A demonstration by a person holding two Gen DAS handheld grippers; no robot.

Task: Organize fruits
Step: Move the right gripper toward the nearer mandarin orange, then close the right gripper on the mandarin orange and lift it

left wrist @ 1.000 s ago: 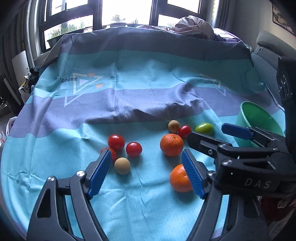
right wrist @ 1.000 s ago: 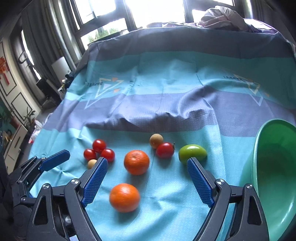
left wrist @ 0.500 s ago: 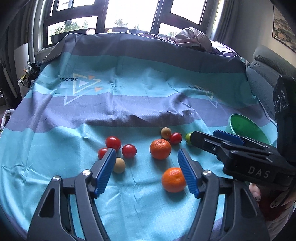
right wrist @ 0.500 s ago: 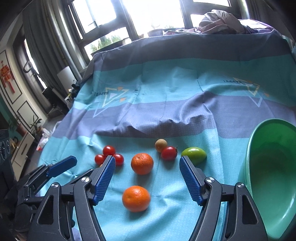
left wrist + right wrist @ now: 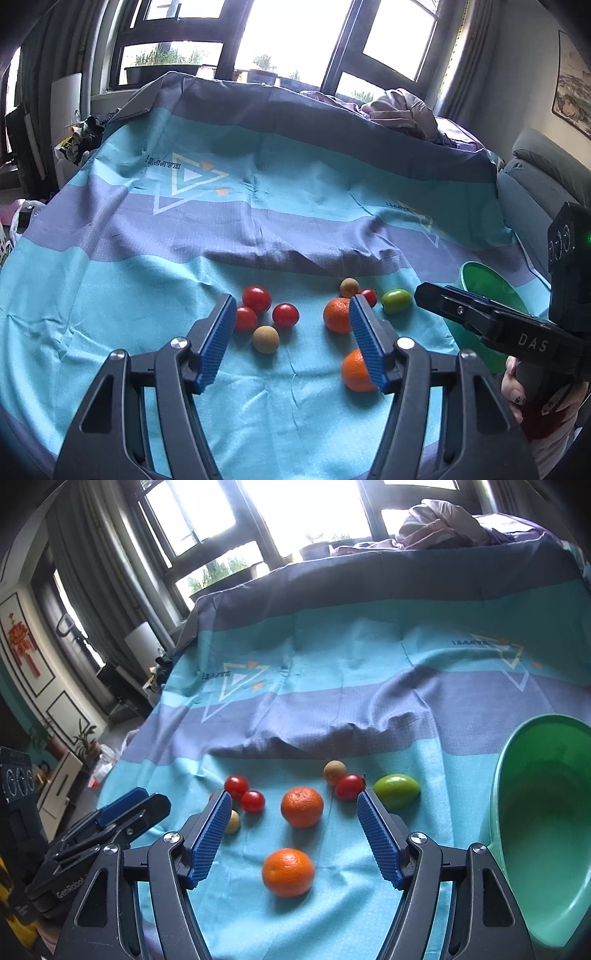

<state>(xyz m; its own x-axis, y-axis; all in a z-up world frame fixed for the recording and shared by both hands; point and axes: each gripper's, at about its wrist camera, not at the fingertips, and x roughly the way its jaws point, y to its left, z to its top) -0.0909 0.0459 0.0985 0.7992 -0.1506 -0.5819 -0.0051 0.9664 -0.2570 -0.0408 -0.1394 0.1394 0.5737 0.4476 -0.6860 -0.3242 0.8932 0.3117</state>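
**Both grippers over the fruit, nothing gripped**

Left gripper (image 5: 291, 325) — jaws spread and closing, nothing between the blue pads; it hangs above the cloth. Past its tips: three red tomatoes (image 5: 256, 299) in a cluster, a tan ball-shaped fruit (image 5: 265, 339) just below them. Its right-hand pad hides part of both oranges.

Right gripper (image 5: 293, 825) — jaws spread, holding nothing. Seen between its pads, lying on the cloth: far orange (image 5: 301, 806) and near orange (image 5: 288, 872), well apart from each other. Beyond them a second tan fruit (image 5: 335, 772) touches a red tomato (image 5: 349, 787); a green fruit (image 5: 396, 791) lies just right of that tomato, beside the right-hand pad tip.

Green bowl (image 5: 496, 805) stands at the right edge of the striped teal-and-grey tablecloth (image 5: 369, 653), holding no fruit. A hand (image 5: 515, 384) with painted nails grips the right tool's handle.
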